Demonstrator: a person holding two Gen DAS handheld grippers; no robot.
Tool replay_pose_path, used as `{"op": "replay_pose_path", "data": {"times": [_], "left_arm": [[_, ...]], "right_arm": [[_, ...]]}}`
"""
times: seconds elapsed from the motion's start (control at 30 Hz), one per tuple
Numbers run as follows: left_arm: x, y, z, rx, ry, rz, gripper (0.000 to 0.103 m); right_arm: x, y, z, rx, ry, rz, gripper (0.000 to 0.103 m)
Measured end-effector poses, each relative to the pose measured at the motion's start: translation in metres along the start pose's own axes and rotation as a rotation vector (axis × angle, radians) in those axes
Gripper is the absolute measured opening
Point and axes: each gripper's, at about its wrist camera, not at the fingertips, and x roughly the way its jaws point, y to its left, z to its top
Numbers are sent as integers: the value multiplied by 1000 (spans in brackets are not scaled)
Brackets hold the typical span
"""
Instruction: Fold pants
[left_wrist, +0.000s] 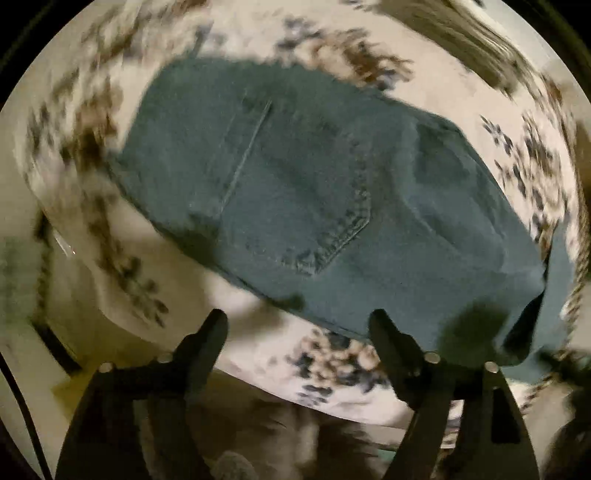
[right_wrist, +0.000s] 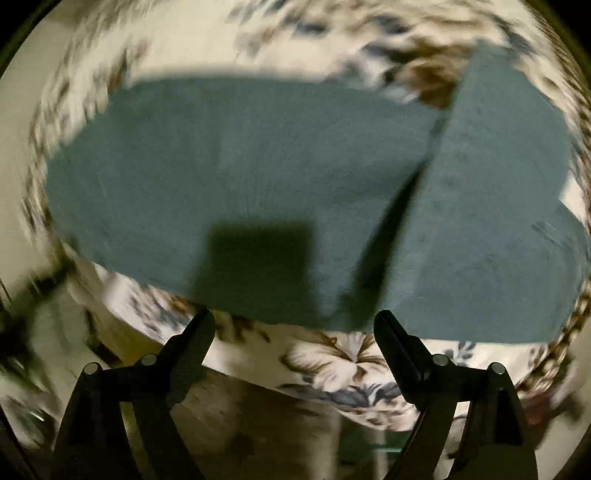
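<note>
Left wrist view: left gripper (left_wrist: 299, 319) points down at the pants (left_wrist: 314, 192). Fingers (left_wrist: 212, 332) stand wide apart, nothing between them; both tips are above the near hem of the denim, not touching it.

The pants are blue-green denim, lying flat on a floral cloth (left_wrist: 332, 358) with brown and blue flowers on white. A stitched back pocket (left_wrist: 325, 221) faces up near the middle of the garment. A straight seam line (left_wrist: 247, 155) runs to the left of the pocket. At the right end, a second layer of denim shows under the upper one, so the garment is folded over itself there.

The cloth drops away at its near edge; a dim floor (left_wrist: 258, 424) shows below, between the finger arms. Much of the picture is motion-blurred, especially the flower print round the rim.

Right wrist view: right gripper (right_wrist: 295, 319) also points down. Its fingers (right_wrist: 201, 334) are spread wide and empty, tips just short of the near edge of the pants (right_wrist: 221, 166). Here the denim lies as a long plain band across the cloth (right_wrist: 343, 365), with a second panel (right_wrist: 498, 206) overlapping it on the right along a slanted edge. A dark squarish shadow (right_wrist: 258, 266) falls on the denim ahead of the fingers.
</note>
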Motion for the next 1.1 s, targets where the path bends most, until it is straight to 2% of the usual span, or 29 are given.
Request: {"op": "replay_pose_path", "data": {"times": [0.03, 0.1, 0.13, 0.23, 0.3, 0.37, 0.43, 0.47, 0.53, 0.57, 0.6, 0.77, 0.87, 0.93, 1.0, 1.1], "left_arm": [[-4, -16, 3, 51, -38, 61, 87], [-5, -38, 9, 113, -83, 111, 88], [-2, -57, 15, 143, -103, 127, 88], [12, -102, 33, 196, -123, 129, 88], [21, -132, 41, 243, -131, 154, 88], [29, -159, 49, 306, -148, 169, 88], [32, -185, 52, 362, -158, 176, 88], [32, -192, 53, 374, -160, 174, 88], [29, -206, 51, 396, -167, 161, 88], [29, -210, 50, 401, -166, 155, 88], [28, -212, 47, 408, -159, 146, 88], [34, -222, 30, 421, -99, 104, 88], [40, -231, 15, 426, -52, 87, 88], [46, -235, 8, 437, -30, 81, 88], [49, -241, 3, 453, -22, 78, 88], [53, -252, -3, 477, -22, 76, 88]], "right_arm": [[-12, -9, 5, 41, -35, -3, 90], [-24, -27, 16, 122, -89, -50, 90], [-25, -38, 23, 154, -112, -84, 90], [-26, -85, 73, 265, -180, -172, 90], [-14, -108, 108, 315, -193, -197, 90], [-2, -118, 136, 338, -197, -186, 90], [13, -130, 158, 356, -168, -217, 90], [18, -134, 163, 355, -160, -227, 88], [18, -137, 163, 334, -161, -263, 56], [13, -139, 157, 334, -186, -274, 18], [5, -144, 141, 350, -218, -253, 6], [-50, -179, 38, 538, -359, -159, 6], [-56, -217, -29, 654, -353, -122, 6], [-42, -252, -73, 752, -310, -108, 6], [-30, -279, -109, 850, -305, -64, 7], [1, -315, -143, 996, -289, 100, 10]]}}
